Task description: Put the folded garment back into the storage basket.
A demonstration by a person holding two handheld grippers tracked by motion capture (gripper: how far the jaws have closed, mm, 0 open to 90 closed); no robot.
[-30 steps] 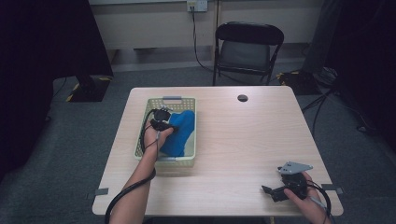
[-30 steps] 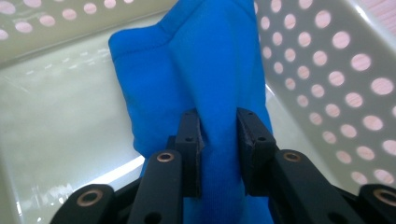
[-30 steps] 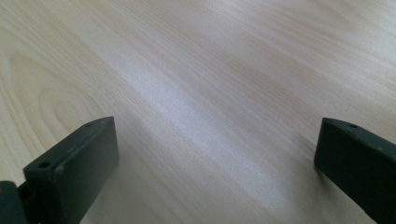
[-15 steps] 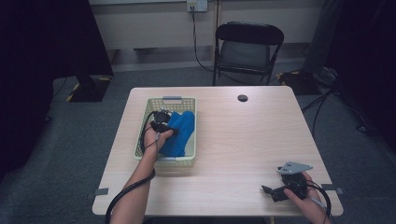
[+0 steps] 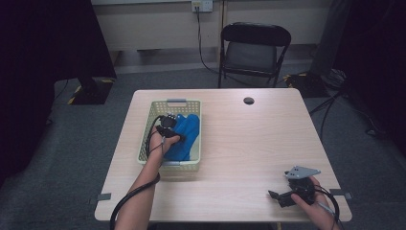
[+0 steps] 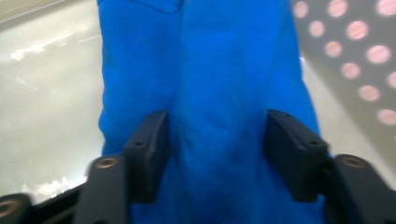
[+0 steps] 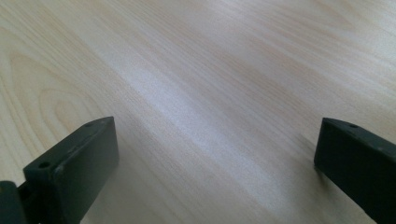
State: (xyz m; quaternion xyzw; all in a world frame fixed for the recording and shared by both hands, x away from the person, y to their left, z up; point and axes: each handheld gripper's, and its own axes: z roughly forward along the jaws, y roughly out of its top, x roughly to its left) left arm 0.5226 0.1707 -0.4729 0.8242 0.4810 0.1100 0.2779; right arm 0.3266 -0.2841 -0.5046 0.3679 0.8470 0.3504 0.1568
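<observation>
Pale wood of the desk (image 5: 239,143) is carrying a yellow basket (image 5: 148,139) near its left side, and a blue cloth (image 5: 184,136) is lying inside it, its long axis running along the basket's length, away from me. I am holding my left tool (image 5: 166,123) down in the basket, its jaws clamping a fold of the cloth (image 6: 224,93). My right tool (image 5: 283,196) is resting near the desk's front right corner, jaws standing wide apart over bare wood.
</observation>
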